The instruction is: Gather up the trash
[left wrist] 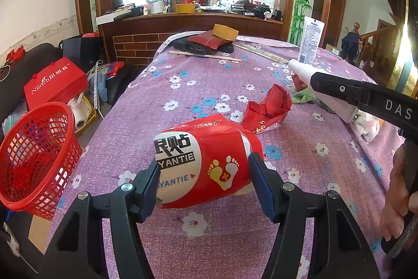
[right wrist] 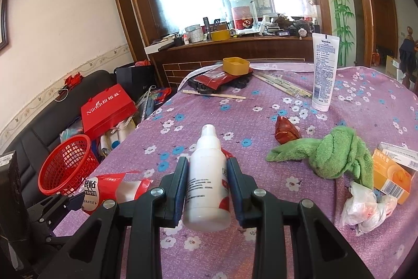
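Observation:
My left gripper (left wrist: 205, 171) is shut on a red and white foot-patch packet (left wrist: 209, 161), held just above the purple flowered tablecloth (left wrist: 209, 75). The packet also shows in the right wrist view (right wrist: 109, 190). My right gripper (right wrist: 207, 171) is shut on a white spray bottle (right wrist: 207, 182), which also shows in the left wrist view (left wrist: 313, 85). A red mesh basket (left wrist: 34, 158) stands off the table's left edge; it also shows in the right wrist view (right wrist: 69, 166). A crumpled red wrapper (left wrist: 269, 109) lies behind the packet.
On the table are a small red wrapper (right wrist: 286, 131), a green towel (right wrist: 331, 153), an orange box (right wrist: 392, 179), a crumpled plastic bag (right wrist: 365, 208), a Vaseline tube (right wrist: 324, 69), chopsticks (right wrist: 214, 94) and a yellow tub (right wrist: 235, 65). A red gift bag (right wrist: 107, 109) sits left.

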Demonstrator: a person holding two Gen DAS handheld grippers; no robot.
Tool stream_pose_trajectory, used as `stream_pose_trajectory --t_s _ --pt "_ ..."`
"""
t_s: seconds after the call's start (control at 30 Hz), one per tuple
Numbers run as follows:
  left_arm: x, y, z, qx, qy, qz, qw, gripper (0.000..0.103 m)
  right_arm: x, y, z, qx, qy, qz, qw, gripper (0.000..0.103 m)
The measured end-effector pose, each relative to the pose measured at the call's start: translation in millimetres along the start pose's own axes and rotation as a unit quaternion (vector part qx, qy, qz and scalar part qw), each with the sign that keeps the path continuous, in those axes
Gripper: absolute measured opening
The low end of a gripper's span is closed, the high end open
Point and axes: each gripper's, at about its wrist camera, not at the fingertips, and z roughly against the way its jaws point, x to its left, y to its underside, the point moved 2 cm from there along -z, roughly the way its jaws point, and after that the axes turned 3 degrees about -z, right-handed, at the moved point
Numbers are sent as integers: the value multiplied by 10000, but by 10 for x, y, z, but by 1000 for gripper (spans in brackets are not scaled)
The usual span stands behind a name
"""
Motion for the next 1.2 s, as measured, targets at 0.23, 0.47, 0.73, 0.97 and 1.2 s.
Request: stream_pose_trajectory --t_s 0.23,0.47,0.73,0.97,1.2 --pt "-15 0 -7 0 -2 6 10000 63 2 -5 6 -6 1 -21 10000 33" --pt "-3 1 -3 -1 -2 6 10000 63 -2 -2 20 -20 -1 -30 10000 33" --pt "-2 -1 -1 -2 -3 6 10000 63 -18 0 31 -34 23 -44 10000 33" --pt "-4 1 -3 1 -4 7 10000 63 -42 -7 55 -51 24 -99 9999 33" --pt "-1 4 -1 -3 5 12 10000 63 -25 -7 33 -28 -3 -86 10000 33"
